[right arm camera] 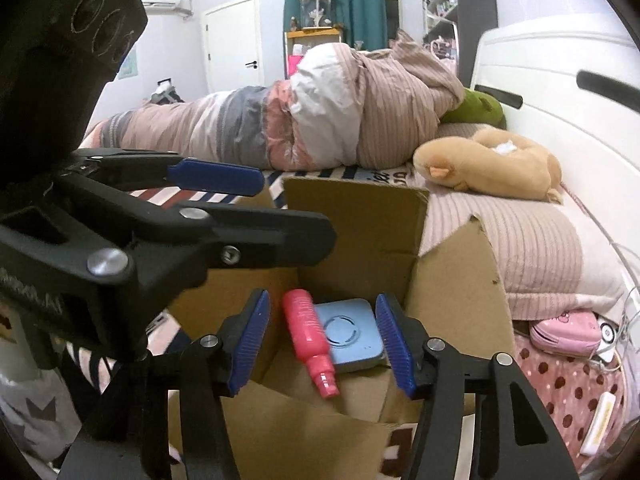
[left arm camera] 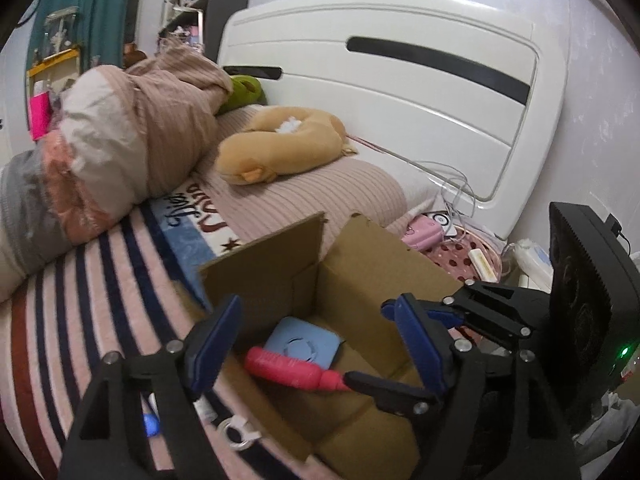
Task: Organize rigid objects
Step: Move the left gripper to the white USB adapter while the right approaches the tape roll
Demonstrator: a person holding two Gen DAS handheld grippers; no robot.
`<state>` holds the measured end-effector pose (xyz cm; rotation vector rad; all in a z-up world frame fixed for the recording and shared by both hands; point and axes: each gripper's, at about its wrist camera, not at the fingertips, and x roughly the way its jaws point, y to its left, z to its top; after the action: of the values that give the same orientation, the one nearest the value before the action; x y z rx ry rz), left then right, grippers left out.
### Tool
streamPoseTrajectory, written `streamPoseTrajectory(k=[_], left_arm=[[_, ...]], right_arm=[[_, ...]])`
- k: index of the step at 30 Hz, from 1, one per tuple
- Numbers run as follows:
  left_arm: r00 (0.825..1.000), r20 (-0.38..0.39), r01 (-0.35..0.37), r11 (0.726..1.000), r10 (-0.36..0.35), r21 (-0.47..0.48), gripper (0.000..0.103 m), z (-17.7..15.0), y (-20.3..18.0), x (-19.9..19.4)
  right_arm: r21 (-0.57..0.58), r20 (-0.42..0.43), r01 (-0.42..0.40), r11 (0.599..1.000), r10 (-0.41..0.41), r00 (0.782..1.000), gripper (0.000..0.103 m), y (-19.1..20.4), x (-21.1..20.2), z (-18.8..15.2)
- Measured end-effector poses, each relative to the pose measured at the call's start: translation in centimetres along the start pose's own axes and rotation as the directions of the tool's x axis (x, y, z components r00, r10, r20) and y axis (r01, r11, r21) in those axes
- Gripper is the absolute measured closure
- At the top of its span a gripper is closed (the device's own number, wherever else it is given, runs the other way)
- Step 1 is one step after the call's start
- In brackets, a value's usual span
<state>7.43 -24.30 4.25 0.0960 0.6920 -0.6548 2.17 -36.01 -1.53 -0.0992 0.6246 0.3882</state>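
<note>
Two items already lie in the open cardboard box (right arm camera: 360, 232) on the bed: a pink spray bottle (right arm camera: 310, 338) and, just to its right and touching it, a pale blue square device (right arm camera: 350, 334). From my remote seat I see both tongs poised over the box mouth. My right gripper (right arm camera: 324, 344) hangs above the pair with its blue pads spread apart and nothing between them. My left gripper (left arm camera: 316, 344) is likewise spread wide and empty, at the near left of the box. By my reading, the sorting is partly done. Still outside the box, on the striped blanket (left arm camera: 80, 300) near its left wall, lie a small white tape roll (left arm camera: 238, 434) and a blue object (left arm camera: 151, 426) too hidden to name; those look like the likely remaining pickups, though I cannot be sure they belong to the job.
</note>
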Motion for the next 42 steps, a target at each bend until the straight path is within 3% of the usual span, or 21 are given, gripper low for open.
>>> streamPoseTrajectory(k=[2, 4, 15, 25, 29, 35, 42], left_arm=[[1.000, 0.014, -0.012, 1.000, 0.012, -0.010, 0.027, -0.5, 0.7, -1.3], [0.999, 0.030, -0.025, 0.999, 0.025, -0.021, 0.027, -1.1, 1.7, -2.9], [0.983, 0.093, -0.148, 0.983, 0.159, -0.110, 0.026, -6.1, 8.6, -10.5], [0.973, 0.023, -0.219, 0.952, 0.229, -0.212, 0.025, -12.4, 16.0, -10.8], [0.978, -0.026, -0.208, 0.943, 0.209, -0.261, 0.025, -15.5, 18.6, -8.9], [0.986, -0.101, -0.161, 0.935, 0.135, -0.317, 0.025, -18.7, 20.2, -5.2], [0.982, -0.175, -0.134, 0.929, 0.077, -0.344, 0.026, -21.1, 19.5, -1.8]], right_arm=[[-0.010, 0.003, -0.005, 1.000, 0.005, 1.000, 0.038, 1.1, -0.5, 0.3], [-0.029, 0.018, -0.023, 0.999, 0.023, 1.000, 0.035, 2.5, -1.1, 0.8], [-0.167, 0.006, -0.105, 0.980, 0.107, 0.994, 0.035, 12.2, -1.0, 3.0], [-0.225, -0.131, -0.211, 0.951, 0.185, 0.974, 0.035, 19.3, 5.3, 2.7], [-0.179, -0.221, -0.219, 0.959, 0.178, 0.959, 0.035, 19.8, 9.7, 1.2], [-0.102, -0.322, -0.124, 0.987, 0.086, 0.943, 0.035, 17.1, 15.7, -1.4], [-0.057, -0.352, -0.027, 0.998, 0.005, 0.936, 0.035, 14.0, 17.2, -2.6]])
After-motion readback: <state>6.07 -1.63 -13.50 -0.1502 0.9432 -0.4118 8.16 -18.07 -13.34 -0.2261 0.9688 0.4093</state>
